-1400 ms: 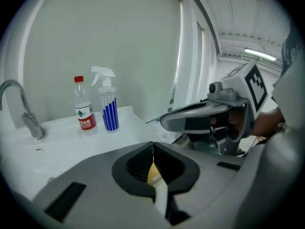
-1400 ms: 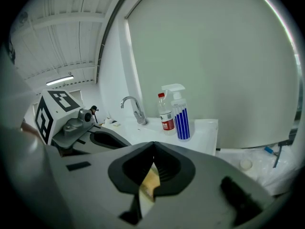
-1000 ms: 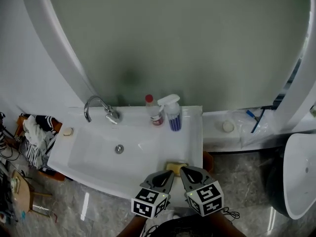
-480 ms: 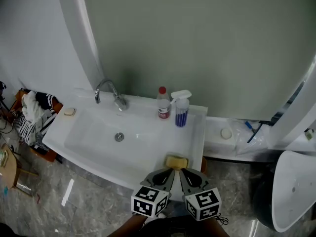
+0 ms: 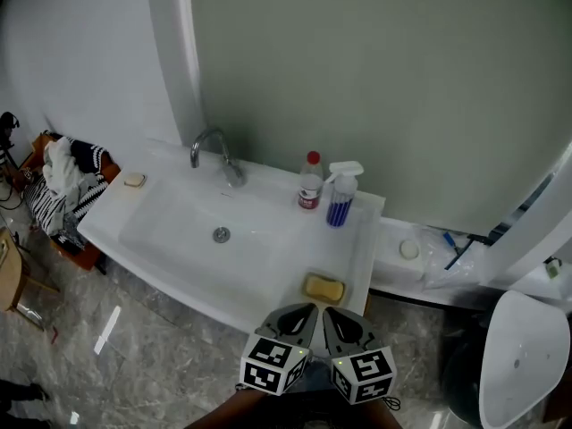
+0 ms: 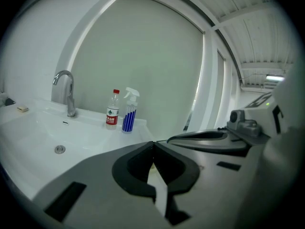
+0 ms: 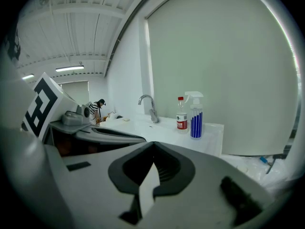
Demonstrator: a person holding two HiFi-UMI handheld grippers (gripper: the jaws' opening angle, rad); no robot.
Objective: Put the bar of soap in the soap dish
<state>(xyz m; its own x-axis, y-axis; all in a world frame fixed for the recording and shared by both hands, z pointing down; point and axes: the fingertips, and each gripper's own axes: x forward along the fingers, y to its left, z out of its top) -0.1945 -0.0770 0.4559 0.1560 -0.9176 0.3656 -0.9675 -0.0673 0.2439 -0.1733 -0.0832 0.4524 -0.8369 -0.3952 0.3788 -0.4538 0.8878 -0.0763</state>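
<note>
Both grippers hang low over the floor at the sink's (image 5: 170,231) front edge, side by side, tips aimed at the rim. Left gripper (image 5: 308,312): jaws closed tip to tip, nothing between them. Right gripper (image 5: 331,315): the same, pinched together and empty. Soap (image 5: 323,288): yellow bar on the sink's front-right rim, lying inside a slightly darker frame that reads as the dish. A second ago both tips sat right at the bar's near edge; now a strip of bare white rim shows between tips and soap, so both grippers have drawn back from it. Jaws are closed in every frame. The head view has swung too: the sink now runs more diagonally and sits further left. Faucet (image 5: 231,173), bottle (image 5: 310,184) and sprayer (image 5: 340,199) stand where they did along the back rim.
</note>
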